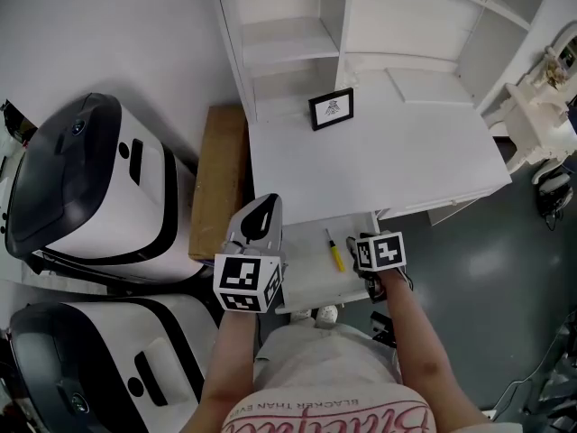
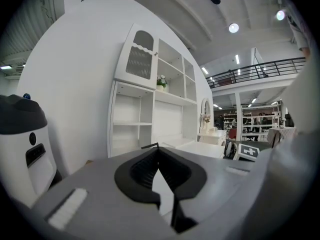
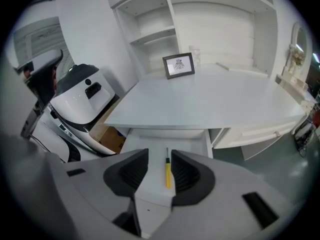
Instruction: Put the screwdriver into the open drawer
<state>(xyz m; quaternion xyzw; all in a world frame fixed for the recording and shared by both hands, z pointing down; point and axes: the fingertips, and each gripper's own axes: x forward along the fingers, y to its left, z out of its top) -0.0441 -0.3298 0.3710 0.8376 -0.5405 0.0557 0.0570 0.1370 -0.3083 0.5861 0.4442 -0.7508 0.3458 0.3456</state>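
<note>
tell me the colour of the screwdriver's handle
Yellow; the screwdriver shows best in the right gripper view.

Screwdriver (image 1: pixel 335 252) tip too small, indistinct

Left claw (image 2: pixel 159 149) closed, level; right claw (image 3: pixel 160 158) parted, tilted down.

Small framed picture (image 1: pixel 331 108) upright on white desk (image 1: pixel 424 152), two black-and-white machines (image 1: pixel 90 188) beside it.
</note>
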